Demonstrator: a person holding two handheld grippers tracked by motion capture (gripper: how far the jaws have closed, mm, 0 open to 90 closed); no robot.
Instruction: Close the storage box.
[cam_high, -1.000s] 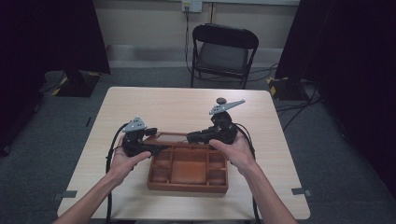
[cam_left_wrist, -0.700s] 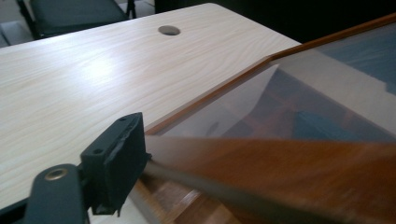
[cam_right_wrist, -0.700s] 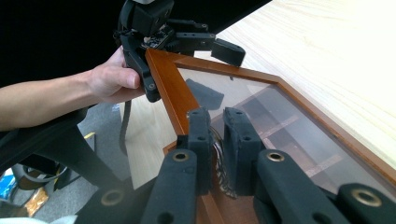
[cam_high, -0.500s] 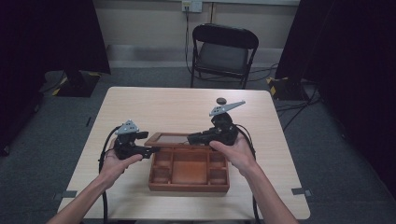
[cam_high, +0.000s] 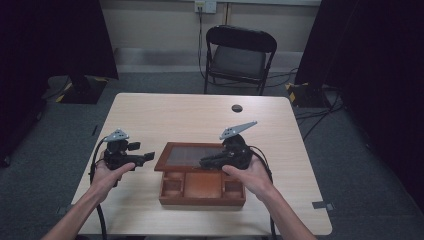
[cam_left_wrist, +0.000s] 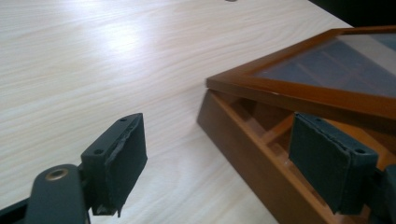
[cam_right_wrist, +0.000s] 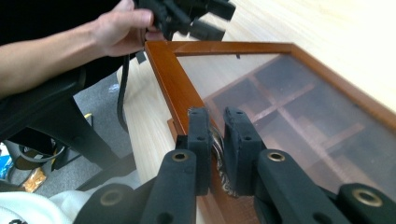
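Room: dark curtains on both sides, a black folding chair (cam_high: 241, 55) against the far wall, grey carpet under a pale wooden table (cam_high: 200, 115).
High view, box: a brown wooden compartment box (cam_high: 202, 187) sits at the near middle of the table, its glass-paned lid (cam_high: 192, 156) raised and tilted over the far half.
High view, left gripper (cam_high: 145, 157): held just left of the lid's left edge, apart from it, pointing right.
High view, right gripper (cam_high: 206, 162): on the lid's near edge, right of centre.
High view, far table: a small dark round spot (cam_high: 237, 108) lies well apart from the box.
Left gripper view, jaws: wide apart, nothing between them; the box's left wall (cam_left_wrist: 243, 149) and lid corner (cam_left_wrist: 299, 91) lie ahead to the right.
Right gripper view, jaws: clamped on a small metal fitting (cam_right_wrist: 217, 149) at the lid frame (cam_right_wrist: 175, 88), compartments visible through the glass; the other hand (cam_right_wrist: 122, 29) is beyond the far corner.
Risk: judged from the narrow hold, the lid could slip and slam down, since one small fitting carries it.
Risk, second: lifting off-centre may drag or tip the box, as nothing braces it.
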